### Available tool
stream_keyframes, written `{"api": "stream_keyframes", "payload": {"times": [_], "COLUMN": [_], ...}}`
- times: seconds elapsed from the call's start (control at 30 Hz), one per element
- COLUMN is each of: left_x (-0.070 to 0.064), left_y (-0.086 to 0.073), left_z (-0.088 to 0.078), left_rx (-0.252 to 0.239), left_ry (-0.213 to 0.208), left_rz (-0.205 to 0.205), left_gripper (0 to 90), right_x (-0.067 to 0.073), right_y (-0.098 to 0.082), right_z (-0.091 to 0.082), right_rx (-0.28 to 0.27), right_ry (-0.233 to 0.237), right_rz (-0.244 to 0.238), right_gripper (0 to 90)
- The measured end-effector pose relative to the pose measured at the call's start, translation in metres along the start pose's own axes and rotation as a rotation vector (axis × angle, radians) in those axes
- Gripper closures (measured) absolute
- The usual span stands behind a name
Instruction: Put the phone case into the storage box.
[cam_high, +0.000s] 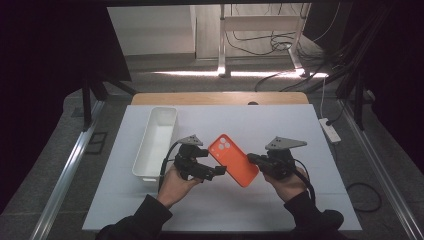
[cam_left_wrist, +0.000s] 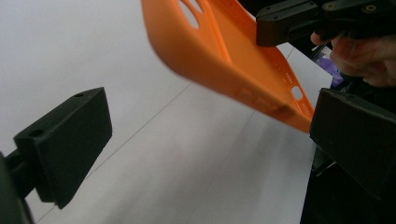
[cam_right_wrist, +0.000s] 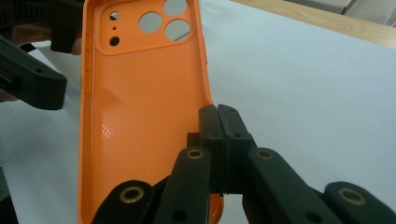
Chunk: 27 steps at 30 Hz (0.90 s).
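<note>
An orange phone case (cam_high: 232, 159) hangs tilted above the white table between my two grippers. My right gripper (cam_high: 252, 159) is shut on its long edge; the right gripper view has the jaws pinched together (cam_right_wrist: 218, 126) on the rim of the case (cam_right_wrist: 140, 116), whose inner side and camera cut-outs face the camera. My left gripper (cam_high: 212, 170) stands open at the case's other side. In the left gripper view (cam_left_wrist: 210, 121) its jaws are wide apart, with the case (cam_left_wrist: 224, 51) passing above and between them, its end close to the right-hand jaw.
A long white bin (cam_high: 156, 142) stands on the left of the white table cover (cam_high: 280, 125), just beyond my left hand. A white power strip (cam_high: 330, 129) lies off the table's right edge, and cables trail on the floor behind.
</note>
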<state>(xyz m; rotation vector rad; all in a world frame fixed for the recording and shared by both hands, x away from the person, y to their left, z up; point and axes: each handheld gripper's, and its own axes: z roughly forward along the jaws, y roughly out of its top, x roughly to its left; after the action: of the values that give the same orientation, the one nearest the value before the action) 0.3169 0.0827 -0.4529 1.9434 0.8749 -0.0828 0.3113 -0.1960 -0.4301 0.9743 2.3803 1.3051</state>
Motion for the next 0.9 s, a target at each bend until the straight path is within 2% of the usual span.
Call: {"api": "stream_keyframes", "payload": {"times": [0.1,0.4,0.77,0.9], "left_x": [-0.001,-0.002,0.003,0.003], "left_y": [0.001,0.003,0.0,0.0], "left_z": [0.002,0.004,0.004,0.005], "left_rx": [0.009,0.018,0.01,0.012], "left_ry": [0.0,-0.044,-0.109,-0.12], "left_rz": [-0.014,-0.051,-0.116,-0.135], "left_gripper": [1.4,12.8,39.2,47.7], "right_x": [0.003,0.01,0.017,0.018], "right_y": [0.0,0.001,0.001,0.0], "right_z": [0.002,0.007,0.01,0.011], "right_rx": [-0.003,-0.007,-0.021,-0.024], "right_ry": [0.004,0.015,0.026,0.026], "right_rz": [-0.006,-0.014,-0.026,-0.028], "right_gripper": [89.4,89.4,89.4,89.3]}}
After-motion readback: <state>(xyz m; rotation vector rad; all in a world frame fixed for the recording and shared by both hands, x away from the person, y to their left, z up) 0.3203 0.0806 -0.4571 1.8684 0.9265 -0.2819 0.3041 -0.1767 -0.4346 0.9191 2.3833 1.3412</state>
